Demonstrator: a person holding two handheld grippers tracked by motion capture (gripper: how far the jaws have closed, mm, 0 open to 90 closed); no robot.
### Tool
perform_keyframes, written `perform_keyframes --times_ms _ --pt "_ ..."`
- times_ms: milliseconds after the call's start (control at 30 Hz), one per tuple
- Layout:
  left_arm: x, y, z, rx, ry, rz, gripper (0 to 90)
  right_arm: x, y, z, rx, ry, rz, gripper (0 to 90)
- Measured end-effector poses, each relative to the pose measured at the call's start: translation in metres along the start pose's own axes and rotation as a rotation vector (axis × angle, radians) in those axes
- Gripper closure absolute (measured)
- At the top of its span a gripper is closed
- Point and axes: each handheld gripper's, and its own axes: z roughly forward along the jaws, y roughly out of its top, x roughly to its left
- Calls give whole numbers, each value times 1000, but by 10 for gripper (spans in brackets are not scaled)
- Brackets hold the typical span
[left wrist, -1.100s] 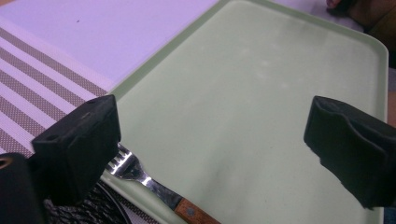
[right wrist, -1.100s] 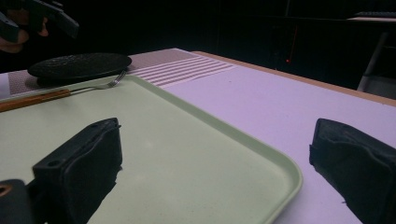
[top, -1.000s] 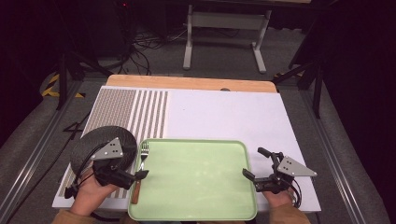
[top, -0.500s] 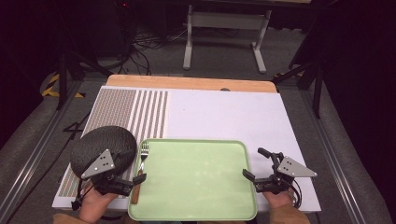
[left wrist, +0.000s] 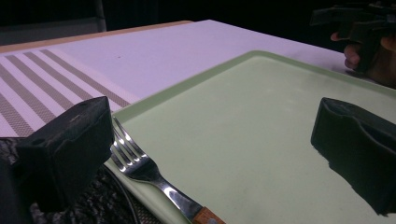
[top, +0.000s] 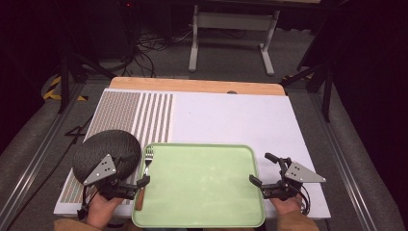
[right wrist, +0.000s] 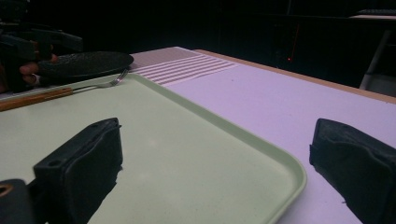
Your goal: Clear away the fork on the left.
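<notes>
At the tray's (top: 199, 185) left rim, the left gripper (top: 139, 185), jaws apart, has drawn back to straddle the fork (top: 144, 168), apparently ungrasped; the right gripper (top: 262, 175) stays open.

I am counting one green tray (top: 202, 219) lying on the tabletop (top: 231, 115). I am seeing one fork (top: 144, 168) with a wooden handle resting along the tray's left edge, and one dark round plate (top: 103, 147) beside it. One striped mat (top: 130, 113) is lying beneath them. I am holding two tools, a left tool (top: 143, 185) and a right tool (top: 262, 171).
</notes>
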Motion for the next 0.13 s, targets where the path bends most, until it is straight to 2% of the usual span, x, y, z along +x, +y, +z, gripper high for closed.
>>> perform_keyframes --times_ms 133 --pt "1 0 -2 -4 13 -8 6 0 1 0 8 3 4 34"
